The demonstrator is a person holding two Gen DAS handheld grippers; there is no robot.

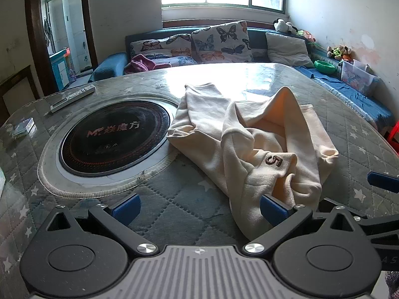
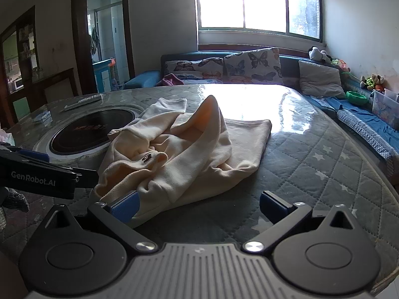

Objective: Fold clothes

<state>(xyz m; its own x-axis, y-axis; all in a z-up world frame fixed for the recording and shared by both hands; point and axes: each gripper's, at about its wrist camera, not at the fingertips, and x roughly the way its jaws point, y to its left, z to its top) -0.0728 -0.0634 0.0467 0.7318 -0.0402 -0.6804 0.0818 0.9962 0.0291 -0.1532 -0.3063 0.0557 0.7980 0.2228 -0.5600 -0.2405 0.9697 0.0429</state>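
The sweatshirt lies crumpled on the table beside the cooktop. Your left gripper and right gripper gape wide, empty; pinch the near hem corners and spread it flat first.

Low over the table, both wrist views facing the window; left one close beside the cream garment, right one rightward. Shared: garment, round cooktop, sofa.
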